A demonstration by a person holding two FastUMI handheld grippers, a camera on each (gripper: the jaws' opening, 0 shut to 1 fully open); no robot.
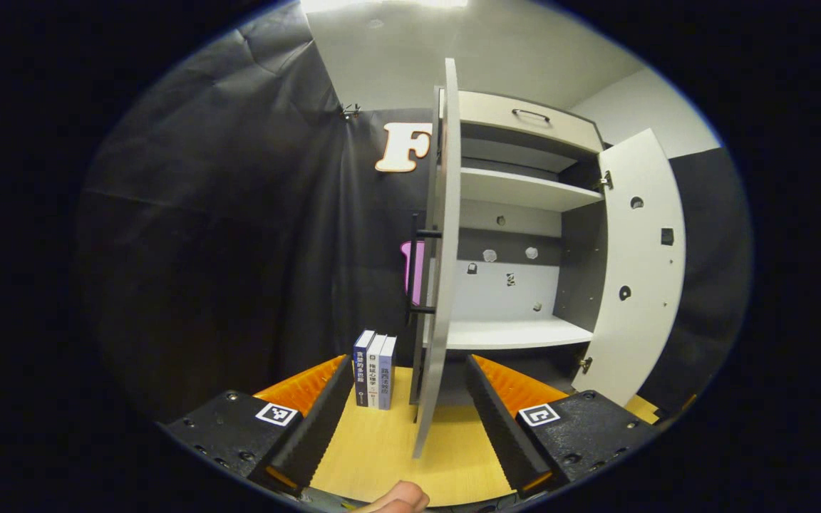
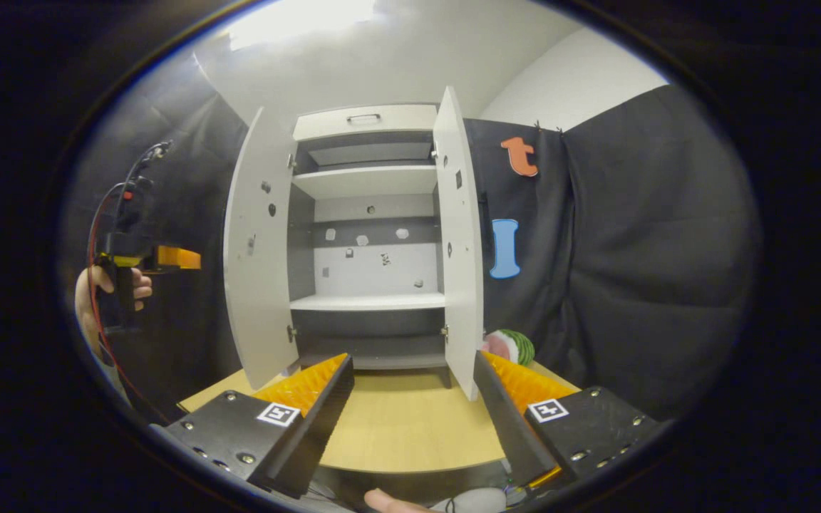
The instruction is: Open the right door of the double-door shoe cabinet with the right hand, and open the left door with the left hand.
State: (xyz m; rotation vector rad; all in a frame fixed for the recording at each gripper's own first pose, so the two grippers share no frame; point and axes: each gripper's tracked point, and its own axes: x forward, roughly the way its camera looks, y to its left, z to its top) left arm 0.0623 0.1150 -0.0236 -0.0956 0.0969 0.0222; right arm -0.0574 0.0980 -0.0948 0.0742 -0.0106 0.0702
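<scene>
Cabinet (image 2: 368, 235) upright on the table (image 2: 403, 427), tall axis vertical, front facing the cameras, shelves bare. Left door (image 2: 257, 256) and right door (image 2: 459, 235) both swung out. In the left gripper view, left door (image 1: 439, 256) seen edge-on between the spread fingers of the left tool (image 1: 410, 420), untouched; books (image 1: 375, 377) upright beside it. Right tool (image 2: 414, 420) wide, holding nothing

Left gripper (image 1: 410, 399): jaws spread wide, nothing between the fingers, a fingertip (image 1: 398, 499) visible beneath. In the right gripper view, it is held level in a hand (image 2: 97, 299). Right gripper (image 2: 414, 399): jaws equally wide, gripping nothing.
</scene>
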